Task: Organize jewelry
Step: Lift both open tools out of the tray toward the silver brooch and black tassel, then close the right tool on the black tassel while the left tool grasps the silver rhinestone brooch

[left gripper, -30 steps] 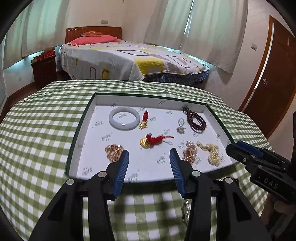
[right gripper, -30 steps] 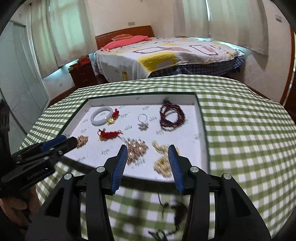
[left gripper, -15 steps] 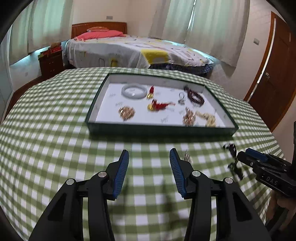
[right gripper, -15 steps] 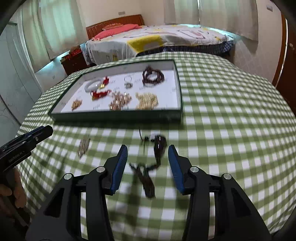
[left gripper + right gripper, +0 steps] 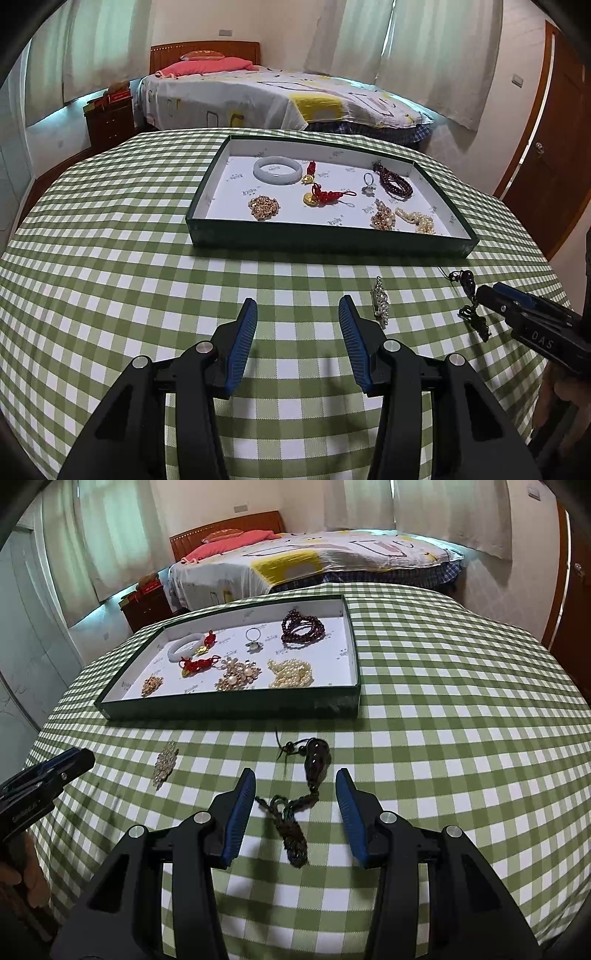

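The right gripper (image 5: 295, 805) is hovering with its jaws wide over a dark pendant on a braided cord (image 5: 314, 764) lying on the green checked tablecloth (image 5: 443, 738). The left gripper (image 5: 297, 334) is gaping wide too, over bare cloth, with a sparkly brooch (image 5: 380, 301) just to its right. Farther off, the green tray (image 5: 325, 240) is holding a jade bangle (image 5: 277, 170), beads and pearls.

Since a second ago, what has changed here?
Both grippers, left and right, pulled back from over the tray toward the table's near edge, open and empty throughout. The dark pendant and brooch came into view. The jewelry stayed put.
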A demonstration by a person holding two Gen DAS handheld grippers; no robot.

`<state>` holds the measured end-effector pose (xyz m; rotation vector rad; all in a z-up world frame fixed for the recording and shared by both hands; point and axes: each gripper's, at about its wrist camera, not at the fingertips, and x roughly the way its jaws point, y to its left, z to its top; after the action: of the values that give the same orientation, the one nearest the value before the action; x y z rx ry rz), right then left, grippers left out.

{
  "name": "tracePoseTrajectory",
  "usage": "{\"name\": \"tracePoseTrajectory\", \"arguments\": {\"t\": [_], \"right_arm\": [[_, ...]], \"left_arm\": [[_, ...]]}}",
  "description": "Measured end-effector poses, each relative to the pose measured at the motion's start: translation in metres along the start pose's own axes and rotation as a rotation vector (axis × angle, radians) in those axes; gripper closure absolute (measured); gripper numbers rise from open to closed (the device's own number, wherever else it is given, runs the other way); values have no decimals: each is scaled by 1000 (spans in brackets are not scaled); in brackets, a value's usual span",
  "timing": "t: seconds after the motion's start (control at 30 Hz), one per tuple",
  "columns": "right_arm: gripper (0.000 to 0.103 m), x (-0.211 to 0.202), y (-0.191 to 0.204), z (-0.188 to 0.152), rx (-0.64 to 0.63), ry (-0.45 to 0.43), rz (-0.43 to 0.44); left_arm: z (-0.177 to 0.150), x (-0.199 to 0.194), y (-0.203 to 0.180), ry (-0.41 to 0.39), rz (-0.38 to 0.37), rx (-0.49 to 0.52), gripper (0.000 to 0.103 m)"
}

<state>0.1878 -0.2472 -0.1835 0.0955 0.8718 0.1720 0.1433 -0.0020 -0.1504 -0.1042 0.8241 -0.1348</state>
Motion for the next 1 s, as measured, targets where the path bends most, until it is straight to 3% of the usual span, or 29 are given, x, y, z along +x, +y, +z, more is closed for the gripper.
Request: {"name": "tracePoseTrajectory", "arguments": {"t": [0.3,0.6,0.7,1.0], "right_arm": [[62,22,-4,8,5,25,-14],[75,38,-1,13,-21,39,-39],[86,39,0,13,-28,38,-53],[86,38,-2,12,-27,38,-49]], "left_arm": [[2,9,3,16,4,-7,57],[5,18,-6,25,-20,8,57],[6,21,-11,28,-31,18,57],[6,28,-29,41,-69,46,57]]}}
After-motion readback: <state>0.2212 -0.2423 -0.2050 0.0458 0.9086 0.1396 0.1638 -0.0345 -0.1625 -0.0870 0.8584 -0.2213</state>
